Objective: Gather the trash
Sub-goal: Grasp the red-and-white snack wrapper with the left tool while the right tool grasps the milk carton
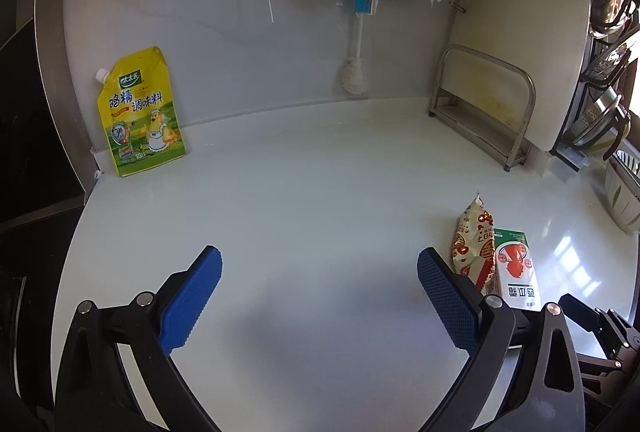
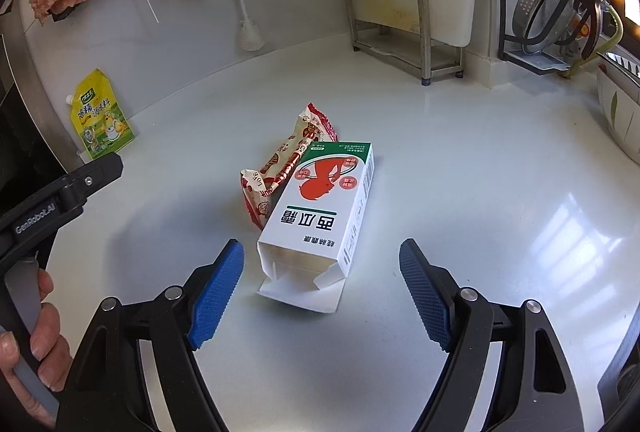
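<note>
A white carton with a red print and an open flap (image 2: 320, 216) lies on the white counter (image 2: 460, 192), just ahead of my right gripper (image 2: 322, 288), which is open and empty. A crumpled red-and-cream snack wrapper (image 2: 280, 168) lies against the carton's left side. In the left wrist view the wrapper (image 1: 474, 244) and carton (image 1: 516, 268) lie to the right, beside the right finger. My left gripper (image 1: 320, 292) is open and empty over bare counter (image 1: 300, 192). A yellow seasoning pouch (image 1: 140, 112) stands at the far left wall; it also shows in the right wrist view (image 2: 100, 116).
A metal rack (image 1: 484, 112) stands at the back right by a cutting board (image 1: 520, 32). A bottle brush (image 1: 356, 44), cloths and a tissue hang on the wall. A dish rack with a strainer (image 2: 556, 4) and a bowl (image 2: 620, 112) stand at the right.
</note>
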`<state>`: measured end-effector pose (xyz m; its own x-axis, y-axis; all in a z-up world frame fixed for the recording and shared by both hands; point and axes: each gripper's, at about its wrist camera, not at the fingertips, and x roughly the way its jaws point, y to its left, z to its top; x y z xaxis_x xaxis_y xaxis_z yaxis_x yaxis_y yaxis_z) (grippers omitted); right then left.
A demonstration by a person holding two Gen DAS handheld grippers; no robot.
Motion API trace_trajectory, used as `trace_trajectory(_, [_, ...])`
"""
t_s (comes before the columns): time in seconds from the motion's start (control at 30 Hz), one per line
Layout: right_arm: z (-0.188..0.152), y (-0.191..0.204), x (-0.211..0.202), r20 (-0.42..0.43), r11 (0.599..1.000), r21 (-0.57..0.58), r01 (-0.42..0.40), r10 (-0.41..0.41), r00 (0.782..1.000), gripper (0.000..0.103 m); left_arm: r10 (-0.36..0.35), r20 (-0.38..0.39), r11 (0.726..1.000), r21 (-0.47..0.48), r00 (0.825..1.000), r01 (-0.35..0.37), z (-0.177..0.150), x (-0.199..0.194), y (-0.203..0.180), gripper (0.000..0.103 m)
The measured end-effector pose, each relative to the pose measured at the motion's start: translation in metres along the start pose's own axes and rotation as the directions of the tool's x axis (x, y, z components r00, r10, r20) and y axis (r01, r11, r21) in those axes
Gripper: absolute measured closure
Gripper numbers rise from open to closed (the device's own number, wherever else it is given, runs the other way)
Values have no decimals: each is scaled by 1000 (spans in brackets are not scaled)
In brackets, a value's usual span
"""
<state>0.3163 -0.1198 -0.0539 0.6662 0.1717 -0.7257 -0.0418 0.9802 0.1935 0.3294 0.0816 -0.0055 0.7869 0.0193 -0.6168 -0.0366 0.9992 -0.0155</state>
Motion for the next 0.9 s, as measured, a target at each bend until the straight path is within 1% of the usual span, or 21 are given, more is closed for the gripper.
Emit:
trace_trajectory(0.1, [4,3,11,-21,1000,15,13,-13,1000,26,24,10,1000,3,1000,-25,0,1,2,7])
trace_trajectory(0.17, [6,5,18,-43,1000,25,16,-15,999,26,26,7,1000,1,1000,-26,-1,2,3,7])
trace_trajectory(0.27, [7,7,28,-68,999,33,43,-41,997,26,28,5,1000,5,1000,-28,-2,3,3,7])
trace_trajectory(0.37, [11,7,32,-63,997,45,66,-63,996,26,25,10,1000,7,1000,-25,-2,2,3,7])
trace_trajectory(0.5, [16,7,38,-71,994,29,101,-99,993,27,14,8,1000,16,1000,-14,-4,2,-1,7])
trace_trajectory(0.57, [17,7,38,-68,994,20,104,-102,992,35,5,3,1000,20,1000,-5,-5,2,-2,7])
trace_trajectory(0.6, [18,7,38,-67,994,10,108,-107,992,46,1,2,1000,20,1000,-1,-6,2,-3,7])
trace_trajectory(0.63, [18,6,38,-67,994,3,107,-106,992,48,-6,-1,1000,19,1000,6,-6,2,-3,7])
trace_trajectory(0.8, [18,-5,31,-55,996,11,85,-84,995,51,-62,-26,998,18,998,63,-10,3,-6,7])
trace_trajectory(0.9, [19,-20,20,-40,997,20,72,-71,997,51,-92,-36,995,35,995,93,-13,1,-14,7])
